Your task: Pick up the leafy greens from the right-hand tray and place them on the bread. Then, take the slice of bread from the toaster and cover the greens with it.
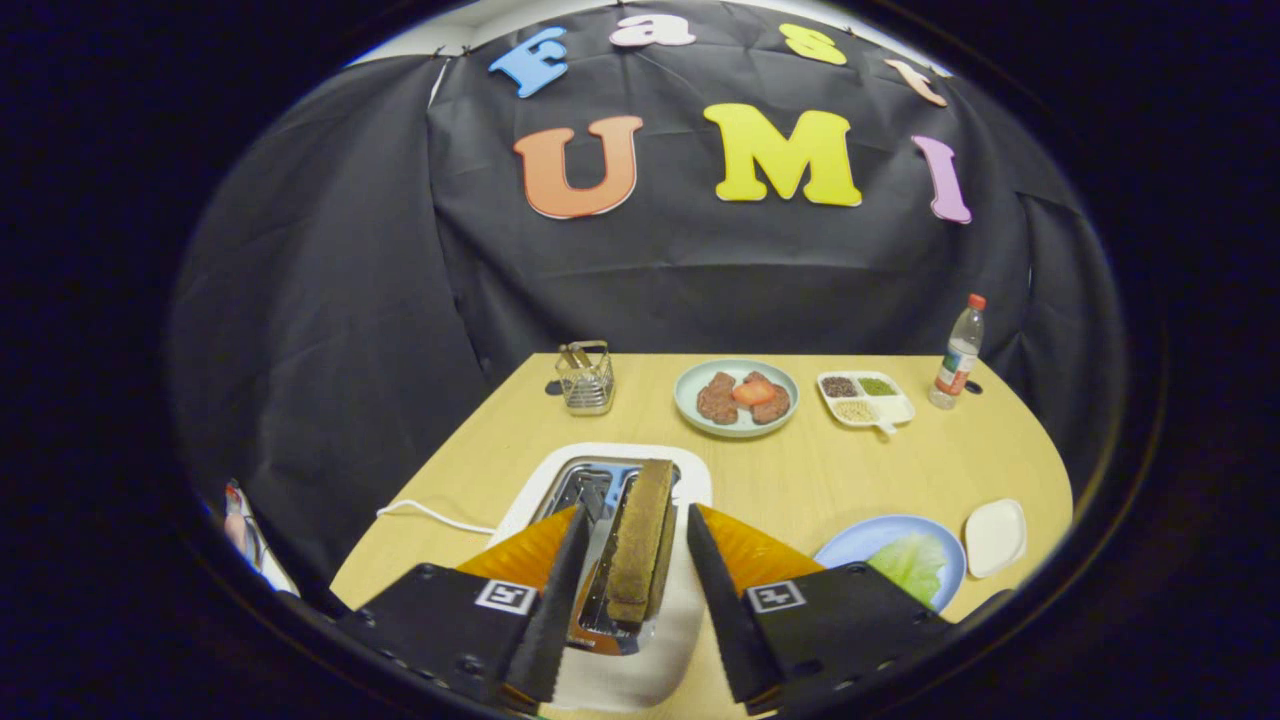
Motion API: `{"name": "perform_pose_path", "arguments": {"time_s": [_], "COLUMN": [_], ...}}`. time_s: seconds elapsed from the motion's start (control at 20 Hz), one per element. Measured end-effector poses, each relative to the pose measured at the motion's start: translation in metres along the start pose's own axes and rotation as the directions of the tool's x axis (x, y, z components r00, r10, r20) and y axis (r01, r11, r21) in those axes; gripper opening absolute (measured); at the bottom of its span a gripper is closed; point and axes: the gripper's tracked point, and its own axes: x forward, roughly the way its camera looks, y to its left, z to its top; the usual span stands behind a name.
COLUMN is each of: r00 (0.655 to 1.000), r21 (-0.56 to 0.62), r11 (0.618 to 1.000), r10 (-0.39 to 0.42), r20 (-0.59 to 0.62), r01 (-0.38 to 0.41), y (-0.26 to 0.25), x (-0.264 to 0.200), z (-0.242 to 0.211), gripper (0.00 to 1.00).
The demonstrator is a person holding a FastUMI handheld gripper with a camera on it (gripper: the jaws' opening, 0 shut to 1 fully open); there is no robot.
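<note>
Your tool (636, 560) stands released, its fingers spread on either side of the slice of bread (640, 540) without touching it. The brown, rough-crusted slice stands upright in a slot of the white toaster (690, 470) on the pale wooden counter (830, 480). The crinkled leafy greens (915, 565) lie on a round blue plate (860, 540) just right of your fingers. Beyond sit a round plate (690, 400) of meat patties, a wire basket (586, 378), a divided tray (900, 410) and a plastic bottle (958, 355).
</note>
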Motion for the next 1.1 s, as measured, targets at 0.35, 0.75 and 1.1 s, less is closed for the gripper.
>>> {"name": "perform_pose_path", "arguments": {"time_s": [0.35, 0.75, 1.1], "r00": [0.999, 0.995, 0.993], "r21": [-0.091, -0.086, 0.009], "r11": [0.995, 0.995, 1.0], "r10": [-0.044, -0.037, 0.026], "r20": [0.032, 0.09, 0.114], "r01": [0.047, 0.044, -0.027], "y": [0.004, 0.012, 0.003], "x": [-0.014, -0.044, -0.087], "z": [0.004, 0.031, 0.073], "gripper": [0.13, 0.13, 0.13]}}
